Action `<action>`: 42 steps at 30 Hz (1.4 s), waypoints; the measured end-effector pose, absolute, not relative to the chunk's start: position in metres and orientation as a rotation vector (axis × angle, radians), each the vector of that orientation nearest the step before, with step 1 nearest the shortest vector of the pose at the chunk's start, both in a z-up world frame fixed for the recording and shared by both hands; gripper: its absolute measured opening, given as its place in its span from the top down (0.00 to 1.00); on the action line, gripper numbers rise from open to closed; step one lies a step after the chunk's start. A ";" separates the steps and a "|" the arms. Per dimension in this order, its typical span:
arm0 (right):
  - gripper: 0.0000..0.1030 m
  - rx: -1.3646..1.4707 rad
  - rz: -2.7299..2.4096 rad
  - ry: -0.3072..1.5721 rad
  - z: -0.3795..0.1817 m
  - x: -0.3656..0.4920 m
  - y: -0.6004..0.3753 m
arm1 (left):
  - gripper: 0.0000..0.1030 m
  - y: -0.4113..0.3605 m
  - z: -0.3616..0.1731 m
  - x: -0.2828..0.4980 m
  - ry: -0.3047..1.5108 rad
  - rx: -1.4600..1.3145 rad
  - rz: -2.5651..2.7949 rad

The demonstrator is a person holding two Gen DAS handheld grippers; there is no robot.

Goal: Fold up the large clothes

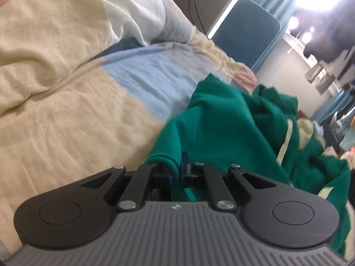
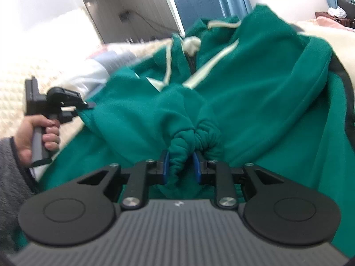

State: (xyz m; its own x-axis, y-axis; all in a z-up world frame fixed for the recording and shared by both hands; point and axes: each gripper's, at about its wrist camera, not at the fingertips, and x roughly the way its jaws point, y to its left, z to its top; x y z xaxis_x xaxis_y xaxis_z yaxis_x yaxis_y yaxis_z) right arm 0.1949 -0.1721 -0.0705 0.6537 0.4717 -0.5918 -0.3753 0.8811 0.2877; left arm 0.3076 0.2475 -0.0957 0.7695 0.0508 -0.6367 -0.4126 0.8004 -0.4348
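A green hooded sweatshirt (image 1: 233, 119) with cream stripes and a cream drawstring lies crumpled on the bed. In the left wrist view my left gripper (image 1: 178, 173) is shut on a thin edge of the green sweatshirt. In the right wrist view my right gripper (image 2: 182, 166) has its blue pads (image 2: 164, 166) pressed on a bunched, gathered part of the green sweatshirt (image 2: 255, 93). The left gripper (image 2: 83, 108) also shows at the left of that view, held by a hand (image 2: 40, 137), pinching the garment's edge.
The bed carries a quilt (image 1: 66, 84) in cream, light blue and pink patches. A blue padded chair back (image 1: 246, 33) stands beyond the bed by a bright window with teal curtains. A grey fleece sleeve (image 2: 11, 177) is at the lower left.
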 end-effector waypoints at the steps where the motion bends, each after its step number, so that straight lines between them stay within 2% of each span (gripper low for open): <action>1: 0.75 0.142 0.478 0.710 -0.072 0.197 -0.171 | 0.92 0.247 -0.096 0.306 0.648 -0.576 0.266; 4: 0.75 0.152 0.472 0.714 -0.073 0.198 -0.170 | 0.89 0.245 -0.091 0.303 0.644 -0.547 0.268; 6: 0.73 0.149 0.465 0.710 -0.073 0.197 -0.170 | 0.71 0.245 -0.087 0.303 0.686 -0.553 0.298; 7: 0.72 0.142 0.462 0.705 -0.073 0.197 -0.170 | 0.68 0.244 -0.084 0.302 0.709 -0.555 0.313; 9: 0.71 0.122 0.457 0.694 -0.072 0.197 -0.170 | 0.51 0.236 -0.072 0.297 0.722 -0.526 0.329; 11: 0.66 0.133 0.455 0.686 -0.071 0.194 -0.172 | 0.45 0.222 -0.060 0.291 0.728 -0.456 0.345; 13: 0.62 0.157 0.451 0.686 -0.067 0.194 -0.175 | 0.44 0.208 -0.047 0.283 0.723 -0.389 0.343; 17: 0.43 0.202 0.445 0.644 -0.054 0.187 -0.187 | 0.42 0.179 -0.024 0.263 0.683 -0.333 0.312; 25: 0.42 0.211 0.484 0.498 -0.031 0.170 -0.195 | 0.42 0.092 -0.024 0.256 0.668 -0.255 0.054; 27: 0.49 0.167 0.503 0.488 -0.032 0.170 -0.188 | 0.42 0.072 -0.032 0.255 0.675 -0.219 0.002; 29: 0.68 0.133 0.509 0.499 -0.035 0.172 -0.181 | 0.42 0.058 -0.041 0.256 0.690 -0.192 -0.028; 30: 0.70 0.132 0.516 0.510 -0.037 0.174 -0.180 | 0.42 0.053 -0.047 0.258 0.706 -0.184 -0.040; 36: 0.71 0.085 0.543 0.601 -0.061 0.188 -0.167 | 0.42 0.035 -0.086 0.270 0.828 -0.103 -0.046; 42: 0.72 0.080 0.548 0.626 -0.071 0.190 -0.165 | 0.42 0.031 -0.091 0.276 0.819 -0.113 -0.019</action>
